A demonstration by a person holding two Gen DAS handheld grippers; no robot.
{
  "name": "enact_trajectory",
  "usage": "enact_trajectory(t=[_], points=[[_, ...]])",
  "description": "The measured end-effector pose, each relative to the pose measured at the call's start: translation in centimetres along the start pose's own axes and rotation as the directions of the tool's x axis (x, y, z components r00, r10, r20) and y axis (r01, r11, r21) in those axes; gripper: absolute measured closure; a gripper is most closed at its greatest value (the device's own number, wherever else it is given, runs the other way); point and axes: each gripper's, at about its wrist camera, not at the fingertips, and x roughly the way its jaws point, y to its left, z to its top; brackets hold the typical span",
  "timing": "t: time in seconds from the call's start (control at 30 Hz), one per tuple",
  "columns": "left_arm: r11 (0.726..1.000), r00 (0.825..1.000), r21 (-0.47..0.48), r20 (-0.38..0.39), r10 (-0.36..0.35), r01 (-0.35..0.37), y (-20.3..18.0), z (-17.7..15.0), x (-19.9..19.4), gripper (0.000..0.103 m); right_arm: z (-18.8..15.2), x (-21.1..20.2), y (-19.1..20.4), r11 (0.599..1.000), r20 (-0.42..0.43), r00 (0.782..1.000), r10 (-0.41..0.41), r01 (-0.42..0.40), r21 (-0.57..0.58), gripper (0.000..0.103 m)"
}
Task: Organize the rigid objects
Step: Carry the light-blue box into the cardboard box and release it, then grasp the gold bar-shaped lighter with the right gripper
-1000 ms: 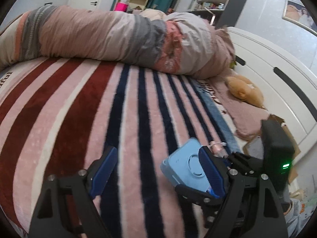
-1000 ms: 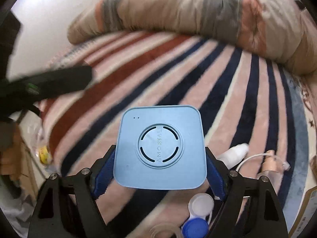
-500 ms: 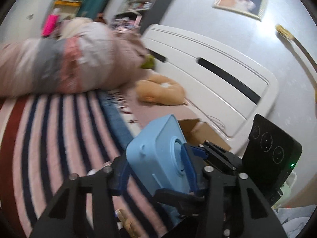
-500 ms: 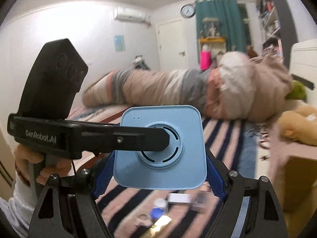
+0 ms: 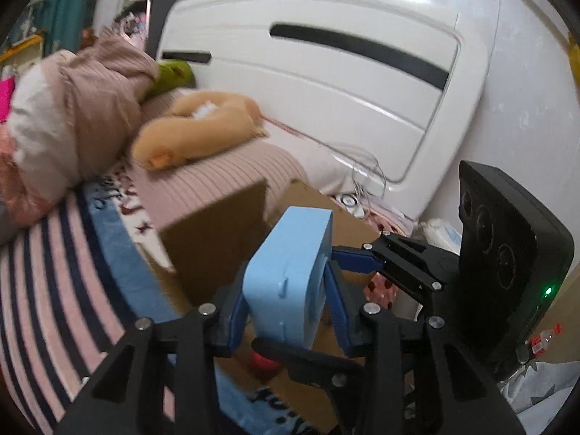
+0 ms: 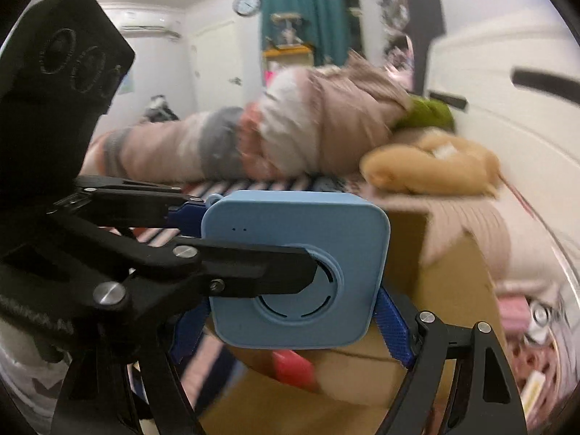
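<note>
Clamped by its side edges between the blue pads of the right gripper: a pale blue square plastic device with rounded corners. Closed on its flat faces too, the left gripper. Held in the air above an open brown cardboard box at the bed's edge. Farther off, a tan plush toy beside the white headboard.

Blue box lifted off striped blanket — now over cardboard carton; left tongs closed onto it.
</note>
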Motion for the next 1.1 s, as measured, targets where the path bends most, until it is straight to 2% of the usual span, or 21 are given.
enact_trajectory(t=[0.1, 0.33, 0.4, 0.47, 0.6, 0.73, 0.83, 0.9, 0.97, 1.1], points=[[1.000, 0.999, -0.011, -0.041, -0.027, 0.026, 0.1, 0.0, 1.9, 0.067, -1.0, 0.6, -1.8, 0.999, -0.053, 0.998, -0.019, 0.021, 0.031, 0.024], [0.999, 0.995, -0.015, -0.094, -0.030, 0.028, 0.0, -0.6, 3.8, 0.066, -2.3, 1.7, -2.1, 0.995, -0.120, 0.988, -0.093, 0.095, 0.014, 0.023], [0.999, 0.996, -0.021, -0.082, -0.028, 0.026, 0.1, -0.5, 3.5, 0.053, -2.4, 1.7, -2.1, 0.993, -0.123, 0.986, -0.113, 0.116, 0.011, 0.020], [0.999, 0.998, -0.026, -0.065, -0.028, 0.026, 0.3, -0.4, 3.1, 0.047, -2.7, 1.4, -1.9, 0.992, -0.120, 0.985, -0.125, 0.126, 0.008, 0.020], [0.999, 1.000, -0.036, -0.028, 0.003, -0.004, 0.8, -0.5, 1.3, 0.039, -2.7, 0.8, -1.8, 0.992, -0.112, 0.986, -0.125, 0.128, 0.021, 0.020], [0.997, 0.999, -0.072, 0.047, 0.015, -0.011, 1.9, -0.9, -2.1, 0.036, -2.0, 0.2, -1.1, 0.991, -0.085, 0.988, -0.125, 0.128, 0.026, 0.020], [0.991, 0.992, -0.119, 0.102, 0.077, -0.064, 3.5, -1.8, -5.3, 0.035, -1.3, -0.5, 0.3, 0.994, -0.046, 0.993, -0.110, 0.111, 0.014, 0.020], [0.984, 0.984, -0.147, 0.128, 0.124, -0.105, 4.8, -2.5, -7.2, 0.035, -0.7, -1.0, 1.6, 0.998, -0.011, 0.998, -0.067, 0.067, 0.007, 0.020], [0.971, 0.971, -0.181, 0.153, 0.186, -0.157, 6.3, -3.6, -9.4, 0.034, 0.2, -1.5, 3.5, 1.000, 0.022, 1.000, -0.011, 0.011, -0.010, 0.020], [0.923, 0.929, -0.265, 0.172, 0.329, -0.277, 10.0, -7.1, -13.8, 0.033, 1.4, -1.2, 7.7, 0.995, 0.048, 0.995, 0.082, -0.078, -0.067, 0.020]])
